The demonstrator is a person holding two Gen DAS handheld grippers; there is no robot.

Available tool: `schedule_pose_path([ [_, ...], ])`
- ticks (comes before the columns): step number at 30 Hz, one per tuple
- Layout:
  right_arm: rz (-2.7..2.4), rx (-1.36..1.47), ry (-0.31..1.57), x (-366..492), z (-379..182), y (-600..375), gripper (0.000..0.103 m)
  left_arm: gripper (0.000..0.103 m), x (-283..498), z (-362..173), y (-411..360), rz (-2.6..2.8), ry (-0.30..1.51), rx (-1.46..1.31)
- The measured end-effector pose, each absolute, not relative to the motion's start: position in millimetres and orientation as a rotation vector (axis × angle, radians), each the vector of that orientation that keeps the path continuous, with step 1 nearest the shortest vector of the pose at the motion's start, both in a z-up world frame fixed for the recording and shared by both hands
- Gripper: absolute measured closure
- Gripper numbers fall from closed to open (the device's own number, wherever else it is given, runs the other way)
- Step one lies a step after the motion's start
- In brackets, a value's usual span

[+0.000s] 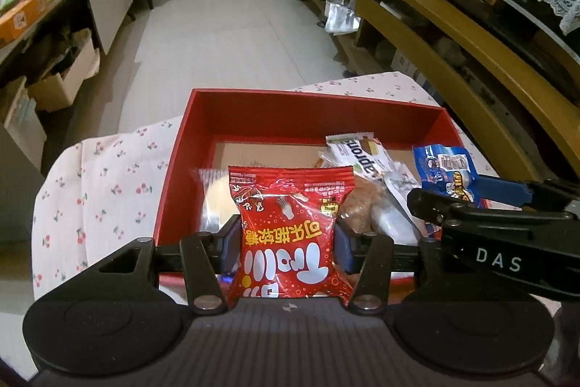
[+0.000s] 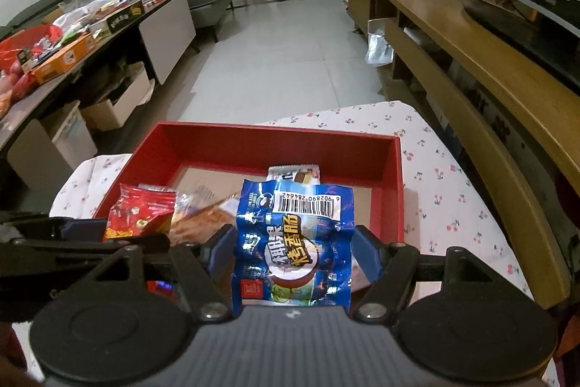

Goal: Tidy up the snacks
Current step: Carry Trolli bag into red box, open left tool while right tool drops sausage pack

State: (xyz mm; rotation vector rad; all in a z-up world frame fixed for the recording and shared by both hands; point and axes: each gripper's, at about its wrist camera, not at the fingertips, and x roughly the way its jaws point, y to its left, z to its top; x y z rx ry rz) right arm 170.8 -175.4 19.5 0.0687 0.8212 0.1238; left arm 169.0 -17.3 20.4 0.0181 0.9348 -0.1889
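Snacks are going into the red box (image 1: 253,111): the left gripper (image 1: 288,242) pinches a glossy red candy bag (image 1: 286,227), the right gripper (image 2: 293,252) a crinkled blue sausage pack (image 2: 293,242), both poised over its near edge. Next, I judge, each must move forward over the bare floor of the box beyond the pile of packets (image 1: 366,191) and let go.

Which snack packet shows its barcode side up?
The blue packet in the right gripper; the left gripper's red packet shows only its printed front.
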Motion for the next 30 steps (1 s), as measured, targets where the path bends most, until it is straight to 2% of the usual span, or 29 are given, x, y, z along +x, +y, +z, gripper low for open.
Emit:
schedule_pose_path([
  [19,0.102,0.073,0.855,205.7,-6.6,-172.6,0.023,0.045,197.4,0.8,-23.4,-0.124,0.951,0.059],
  [28,0.085,0.061,0.866,210.7,-12.7,-170.8,0.022,0.041,199.3,-1.5,-25.3,-0.112,0.947,0.078],
  [30,0.079,0.052,0.87,210.5,-13.1,-169.9,0.022,0.036,199.3,-1.1,-25.3,-0.114,0.948,0.074],
])
